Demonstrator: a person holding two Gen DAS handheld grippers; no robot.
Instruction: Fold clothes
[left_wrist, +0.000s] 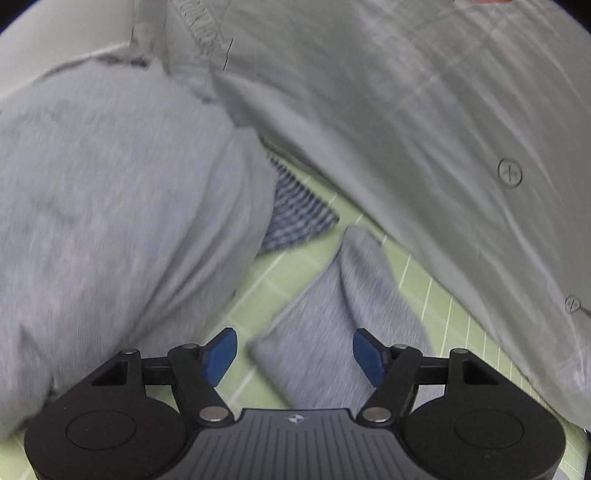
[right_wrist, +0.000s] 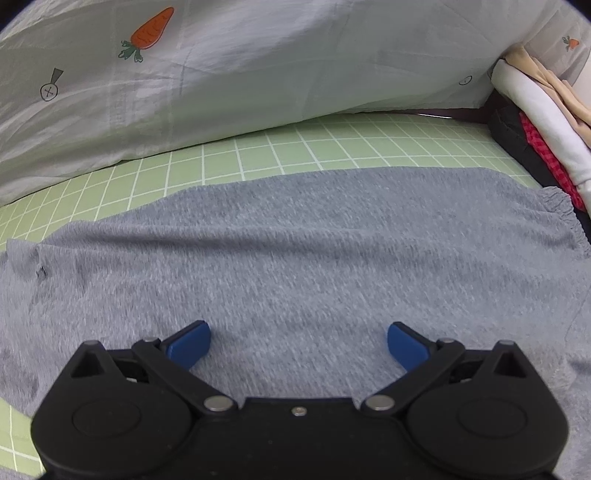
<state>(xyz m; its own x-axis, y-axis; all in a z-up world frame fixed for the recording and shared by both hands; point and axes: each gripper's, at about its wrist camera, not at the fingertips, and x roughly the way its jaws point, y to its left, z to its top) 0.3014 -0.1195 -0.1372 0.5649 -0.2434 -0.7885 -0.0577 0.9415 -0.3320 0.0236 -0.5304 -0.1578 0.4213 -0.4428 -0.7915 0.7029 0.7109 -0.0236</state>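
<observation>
A: Left gripper (left_wrist: 294, 356) status?
B: Jaws spread wide, blue pads (left_wrist: 218, 356) apart, nothing between them. Hovering over the green grid mat (left_wrist: 273, 266).
A: Below it?
B: Narrow strip of the grey garment (left_wrist: 110, 221) running up between the pads, no contact visible. Bigger bunched mass of same grey fabric filling the left of the left wrist view. Blurred there.
A: Anything else in that view?
B: Striped blue-and-white cloth (left_wrist: 299, 214) poking out from under the grey mass, on the mat. Pale sheet (left_wrist: 406, 110) with small circle-and-cross marks draped across top and right.
A: Right gripper (right_wrist: 298, 345)?
B: Also wide open, empty. Positioned over the grey garment, which lies spread mostly flat across the mat here. Cannot tell whether the pads touch the fabric.
A: Garment details?
B: Gathered elastic edge (right_wrist: 561, 218) at far right. Small dark spot near the left edge, too small to identify.
A: Surroundings on the right side?
B: Same pale sheet behind the garment, carrot print (right_wrist: 151, 31) on it. Strip of bare mat between sheet and garment. Stack of folded clothes (right_wrist: 535, 125) at far right: white, beige, red check, black. Stack just beside the elastic edge.
</observation>
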